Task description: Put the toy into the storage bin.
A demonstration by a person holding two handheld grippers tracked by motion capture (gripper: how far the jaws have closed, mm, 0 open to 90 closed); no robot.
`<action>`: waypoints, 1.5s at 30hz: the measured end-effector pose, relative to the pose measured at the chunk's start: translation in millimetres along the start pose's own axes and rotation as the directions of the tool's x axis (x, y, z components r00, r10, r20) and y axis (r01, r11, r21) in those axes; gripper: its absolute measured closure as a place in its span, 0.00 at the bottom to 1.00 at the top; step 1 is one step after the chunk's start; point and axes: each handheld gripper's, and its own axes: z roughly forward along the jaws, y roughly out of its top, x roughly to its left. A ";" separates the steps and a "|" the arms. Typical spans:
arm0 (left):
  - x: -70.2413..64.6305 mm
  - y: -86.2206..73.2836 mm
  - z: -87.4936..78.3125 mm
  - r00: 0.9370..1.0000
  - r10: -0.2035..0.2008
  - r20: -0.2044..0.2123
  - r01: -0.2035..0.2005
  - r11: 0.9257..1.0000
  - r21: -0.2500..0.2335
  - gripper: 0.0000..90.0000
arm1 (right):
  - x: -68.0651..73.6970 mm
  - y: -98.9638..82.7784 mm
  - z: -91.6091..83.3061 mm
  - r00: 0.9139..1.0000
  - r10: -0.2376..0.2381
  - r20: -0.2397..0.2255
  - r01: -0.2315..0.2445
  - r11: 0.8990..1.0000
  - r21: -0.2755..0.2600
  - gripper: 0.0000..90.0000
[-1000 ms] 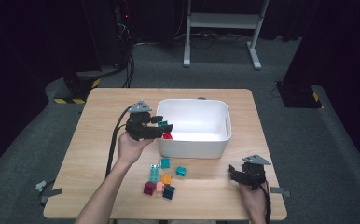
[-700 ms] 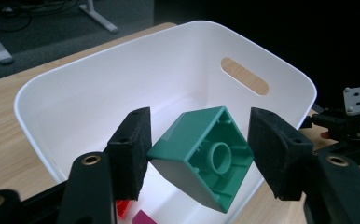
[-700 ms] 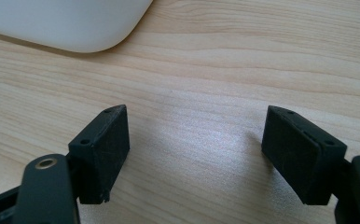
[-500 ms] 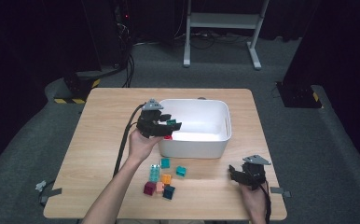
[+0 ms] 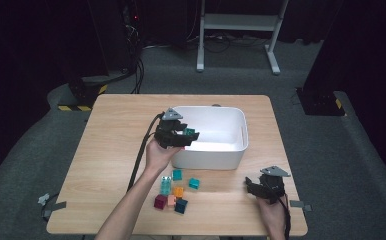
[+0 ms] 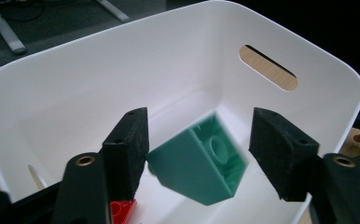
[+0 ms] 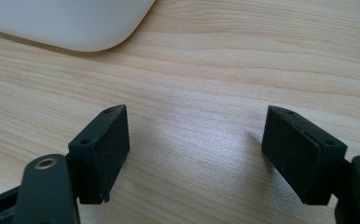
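Hovering over the near-left corner of the white bin: the left gripper, jaws spread wide, with a green block blurred and loose between them, touching or nearly touching the left pad, clear of the right one. Tilting steeply, that block, hollow underside with its round tube facing the camera, long axis running diagonally from lower left to upper right in the left gripper view. Lying on the bin floor beneath the left jaw, a red block, partly hidden. Leaving plenty of open white floor ahead, up to the far wall and its slotted handle. Resting low near the front right edge of the table: the right gripper, jaws wide apart, holding nothing, bare wood between them and a rounded bin corner well ahead. Sitting in a loose cluster just in front of the bin, between the two hands: small blocks in teal, orange, maroon and pink, with free tabletop to their left.
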 end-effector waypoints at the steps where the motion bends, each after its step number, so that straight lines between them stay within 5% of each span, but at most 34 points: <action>1: 0.8 -0.3 -1.5 1.000 -0.002 0.005 0.002 1.000 -0.008 0.40 | 0.0 0.0 0.0 1.000 -0.001 -0.001 0.001 1.000 0.000 0.26; 27: 4.9 -21.1 -58.1 0.999 0.013 -0.045 -0.016 0.997 -0.070 0.35 | 0.0 0.0 0.1 1.000 -0.003 -0.003 0.003 1.000 0.000 0.26; 45: 13.2 -60.5 -88.6 0.996 -0.020 -0.086 0.014 0.997 -0.074 0.34 | 0.2 0.0 0.0 1.000 -0.002 -0.003 0.002 1.000 0.001 0.26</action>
